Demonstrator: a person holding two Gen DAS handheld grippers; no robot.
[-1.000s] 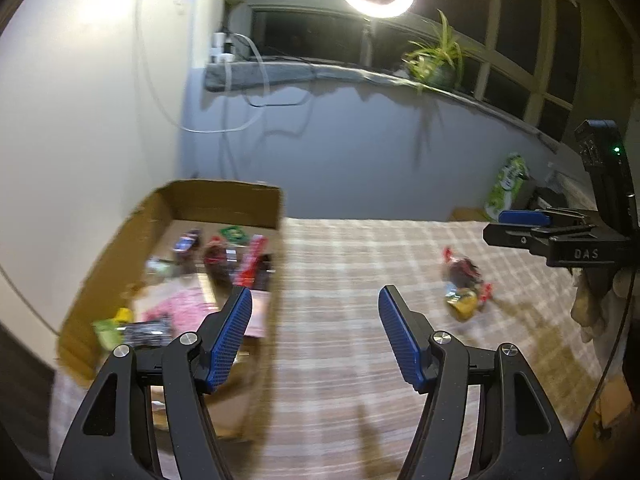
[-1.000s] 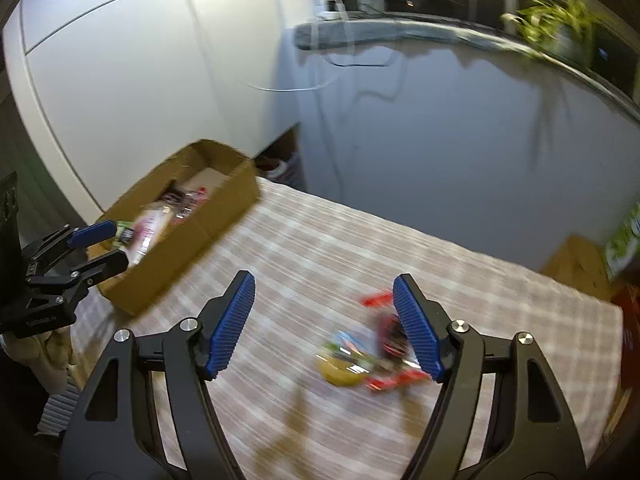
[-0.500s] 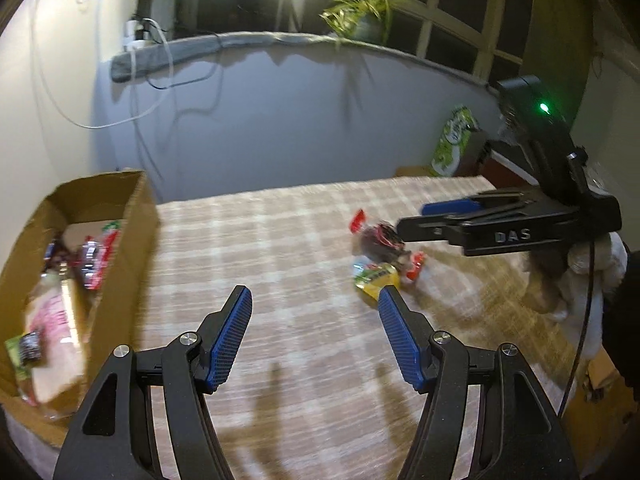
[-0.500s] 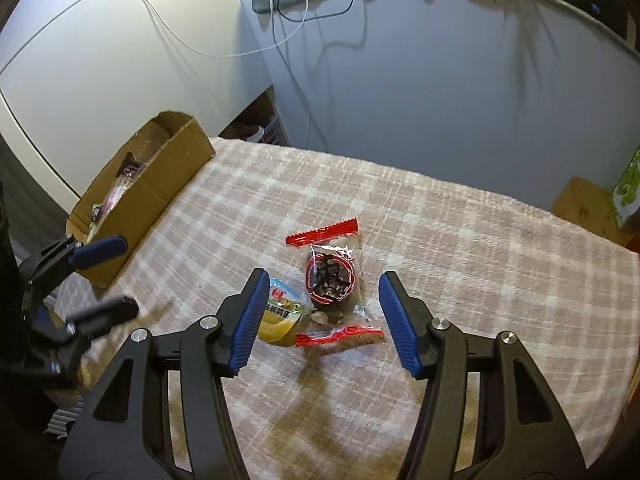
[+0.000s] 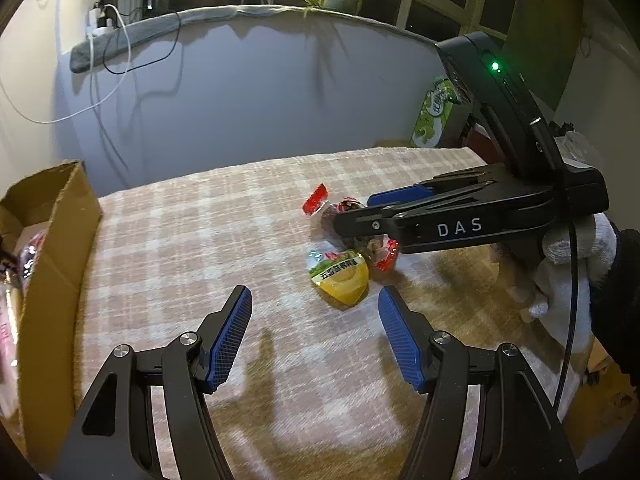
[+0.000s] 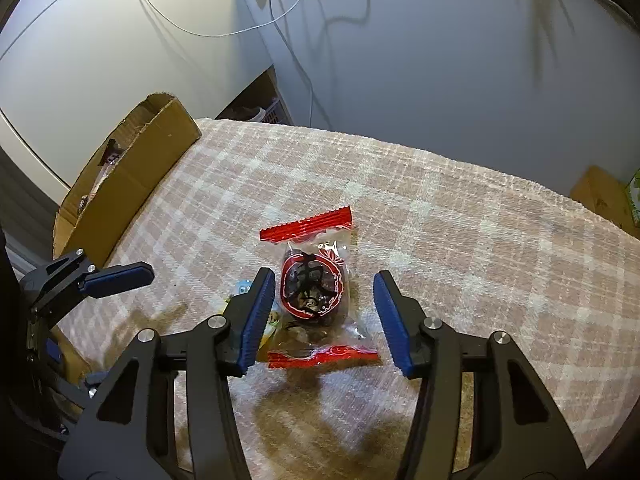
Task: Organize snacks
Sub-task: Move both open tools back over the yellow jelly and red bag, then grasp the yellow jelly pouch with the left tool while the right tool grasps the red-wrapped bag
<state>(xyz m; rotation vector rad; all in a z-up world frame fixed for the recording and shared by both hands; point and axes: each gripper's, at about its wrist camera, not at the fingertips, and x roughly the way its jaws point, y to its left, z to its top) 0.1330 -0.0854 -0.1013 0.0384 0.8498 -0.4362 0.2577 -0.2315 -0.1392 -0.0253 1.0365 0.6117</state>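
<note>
Right claw (image 6: pixel 325 312) wide, straddling red-sealed snack packet (image 6: pixel 314 288) on checked desk (image 6: pixel 460 240), left claw (image 5: pixel 314 336) wide and empty, near yellow snack pouch (image 5: pixel 340 276), cardboard box (image 6: pixel 132 176) at desk's left edge

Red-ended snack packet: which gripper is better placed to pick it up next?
Right. The right gripper is open with the red-ended snack packet between its fingers; the left gripper hangs open, short of both snacks.

left tongs (image 5: pixel 314 334) spread wide, right tongs (image 6: pixel 325 316) spread wide, lowered
</note>
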